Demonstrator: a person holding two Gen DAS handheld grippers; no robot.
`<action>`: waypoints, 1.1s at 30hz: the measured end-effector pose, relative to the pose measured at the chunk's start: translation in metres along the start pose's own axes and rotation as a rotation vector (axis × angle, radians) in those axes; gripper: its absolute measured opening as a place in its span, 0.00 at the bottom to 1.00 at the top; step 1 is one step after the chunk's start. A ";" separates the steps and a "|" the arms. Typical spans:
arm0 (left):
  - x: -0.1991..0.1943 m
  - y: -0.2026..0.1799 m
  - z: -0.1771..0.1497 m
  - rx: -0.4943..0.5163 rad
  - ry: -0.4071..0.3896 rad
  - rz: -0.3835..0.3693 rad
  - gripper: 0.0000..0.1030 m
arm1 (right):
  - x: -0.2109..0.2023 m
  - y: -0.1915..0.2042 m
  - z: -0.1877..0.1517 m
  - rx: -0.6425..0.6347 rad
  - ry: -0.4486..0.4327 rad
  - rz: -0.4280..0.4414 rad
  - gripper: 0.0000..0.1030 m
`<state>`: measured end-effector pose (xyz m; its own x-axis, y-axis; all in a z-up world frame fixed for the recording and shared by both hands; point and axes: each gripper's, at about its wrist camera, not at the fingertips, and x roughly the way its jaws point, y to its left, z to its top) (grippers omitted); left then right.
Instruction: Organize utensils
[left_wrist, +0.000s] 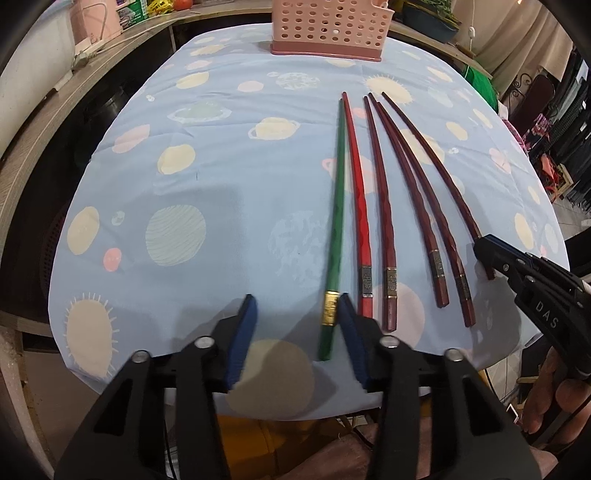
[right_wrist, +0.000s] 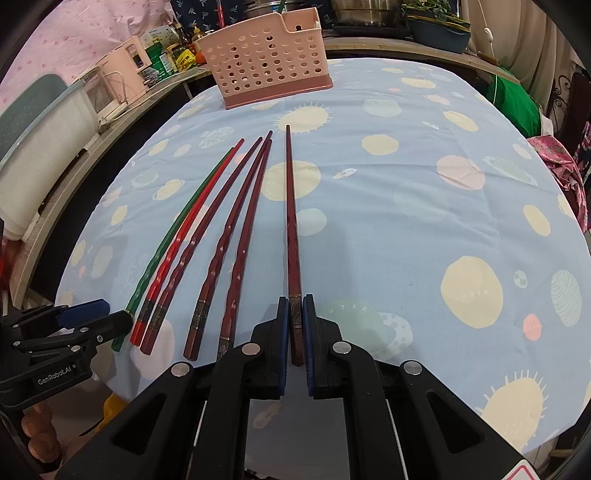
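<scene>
While six chopsticks lie fanned at the table's near edge, the right gripper (right_wrist: 294, 314) pinches a dark one (right_wrist: 290, 221), and the left gripper (left_wrist: 297, 314), half open, straddles the green one (left_wrist: 335, 229), likely bound for the far-edge basket (right_wrist: 266, 62).

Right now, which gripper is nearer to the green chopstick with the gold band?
Left. The left gripper straddles the green chopstick at its gold band, jaws not pressing it. The right gripper is shut on a dark red chopstick at the row's far side.

A cloth-covered table (right_wrist: 406, 229) bears a pink basket (right_wrist: 269, 59) at its far edge and, nearer than the basket, six chopsticks (right_wrist: 240, 236) side by side.
</scene>
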<state>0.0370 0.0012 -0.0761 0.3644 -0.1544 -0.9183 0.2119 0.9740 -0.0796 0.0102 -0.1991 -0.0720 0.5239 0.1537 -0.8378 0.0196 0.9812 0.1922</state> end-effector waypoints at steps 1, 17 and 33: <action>0.000 -0.001 0.000 0.005 0.000 0.003 0.31 | 0.000 0.000 0.000 0.000 0.000 0.000 0.07; -0.010 -0.003 0.006 0.015 -0.017 -0.013 0.07 | -0.017 0.004 0.006 -0.013 -0.050 0.005 0.07; -0.063 0.017 0.064 -0.075 -0.161 -0.046 0.07 | -0.084 -0.003 0.074 0.014 -0.256 0.046 0.07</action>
<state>0.0757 0.0166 0.0052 0.4974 -0.2180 -0.8397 0.1662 0.9739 -0.1544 0.0287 -0.2233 0.0357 0.7230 0.1613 -0.6718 0.0020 0.9719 0.2354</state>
